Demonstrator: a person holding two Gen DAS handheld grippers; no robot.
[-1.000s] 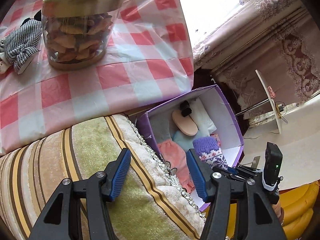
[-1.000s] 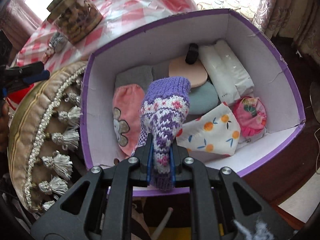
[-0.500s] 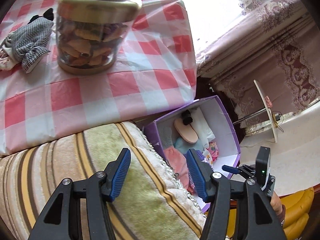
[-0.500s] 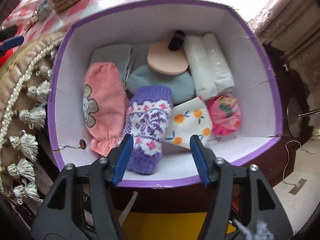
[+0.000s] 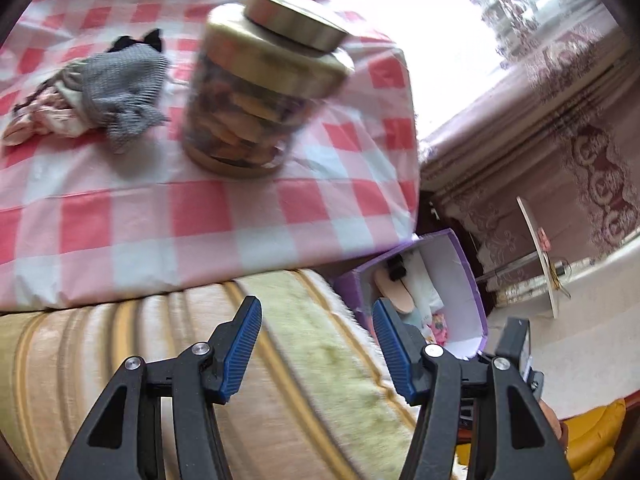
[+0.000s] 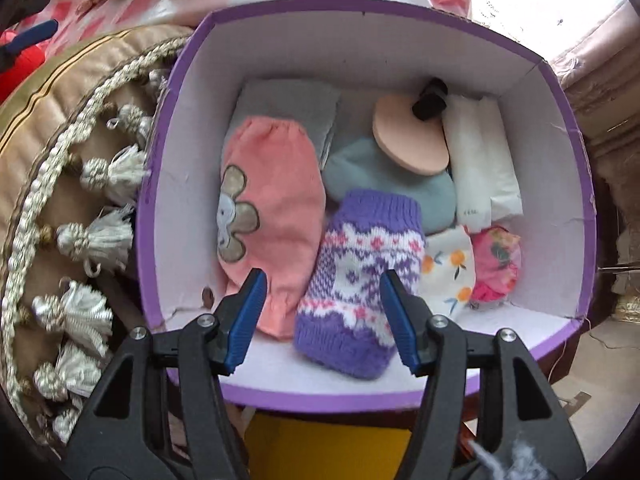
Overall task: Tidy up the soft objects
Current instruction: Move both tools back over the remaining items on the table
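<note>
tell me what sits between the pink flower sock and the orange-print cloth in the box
The purple patterned knitted sock lies between the pink flower sock and orange-print white cloth, in the right wrist view.

Daylight floods in from the window behind the jar (image 5: 264, 96), top right of the left wrist view blown out to white w/ glare on the checked tablecloth (image 5: 160, 216); jar itself is motion-smeared, cushion (image 5: 120, 360) below it blurred too. Right wrist view is sharper & evenly lit: purple box (image 6: 576, 208) interior bright, soft shadows only, overexposed patch beyond its far right corner. Both pics w/ heavy fisheye bending and dark vignette at the rims.
</note>
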